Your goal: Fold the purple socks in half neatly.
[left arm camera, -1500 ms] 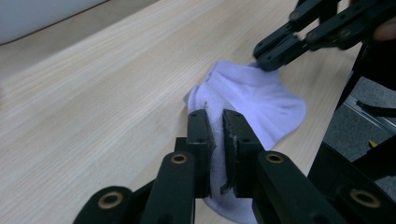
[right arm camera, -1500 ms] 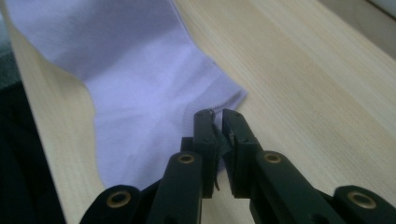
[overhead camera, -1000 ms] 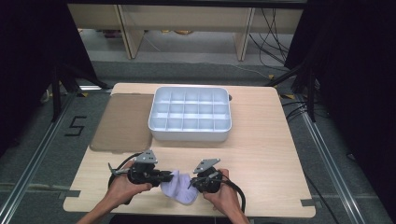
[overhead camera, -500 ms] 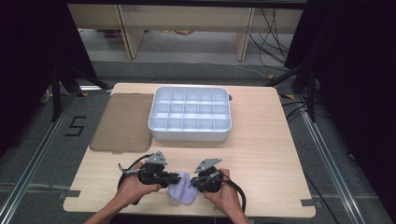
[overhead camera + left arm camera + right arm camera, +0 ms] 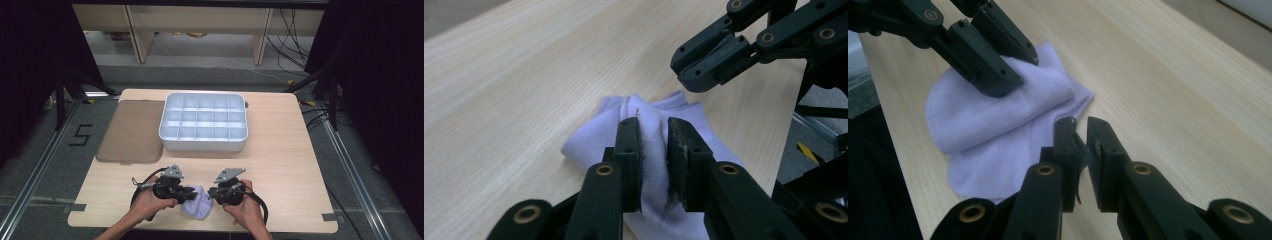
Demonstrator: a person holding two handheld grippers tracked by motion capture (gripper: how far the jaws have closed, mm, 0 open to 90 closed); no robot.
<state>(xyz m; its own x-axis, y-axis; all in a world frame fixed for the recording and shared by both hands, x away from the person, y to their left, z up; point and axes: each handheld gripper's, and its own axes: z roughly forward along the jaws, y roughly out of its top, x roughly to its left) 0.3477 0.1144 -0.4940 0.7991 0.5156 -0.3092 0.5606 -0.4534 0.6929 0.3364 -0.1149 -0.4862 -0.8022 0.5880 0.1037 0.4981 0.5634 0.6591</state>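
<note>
Lavender cloth (image 5: 196, 203), near the bench (image 5: 280, 150) front edge: soft, light, floppy. My left gripper (image 5: 654, 131) has just been opening, fold between jaws; right gripper (image 5: 1079, 131) nearly closed, pinching nothing visible. I'd grip a corner.

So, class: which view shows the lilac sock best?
The right gripper view: the sock lies nearly whole and close on the table. The left gripper view has it close but half behind the jaws; the high view shows a small patch between the hands.
</note>
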